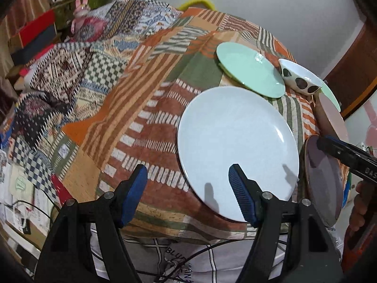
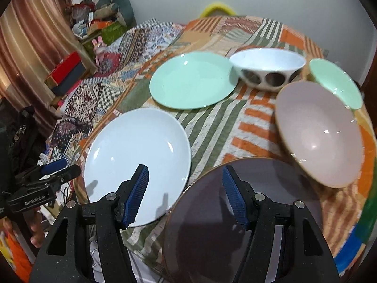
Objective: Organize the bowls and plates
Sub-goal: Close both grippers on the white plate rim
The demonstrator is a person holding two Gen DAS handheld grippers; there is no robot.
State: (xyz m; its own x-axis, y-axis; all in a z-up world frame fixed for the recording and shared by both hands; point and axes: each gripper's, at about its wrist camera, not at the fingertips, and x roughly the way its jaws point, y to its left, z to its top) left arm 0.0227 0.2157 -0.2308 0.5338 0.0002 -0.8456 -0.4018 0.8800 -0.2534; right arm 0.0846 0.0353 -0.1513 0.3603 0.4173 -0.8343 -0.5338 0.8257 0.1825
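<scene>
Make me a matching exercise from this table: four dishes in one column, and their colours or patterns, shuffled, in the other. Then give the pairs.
Dishes:
1. Plate nearest the left gripper
2. Plate under the right gripper
3. Bowl at the far side
4. Plate just left of that bowl

Colours:
A. mint green
B. white with dark spots
C. pale blue
D. dark grey

Pairs: 1-C, 2-D, 3-B, 4-A

A cluttered room with a plain pale wall

We see a patchwork cloth [image 2: 238, 127] over the counter, a patterned quilt [image 1: 77, 70] on its left, striped brown curtains [image 2: 30, 47], stacked boxes [image 2: 68, 73] and a wooden door [image 1: 353, 70] at right.
</scene>
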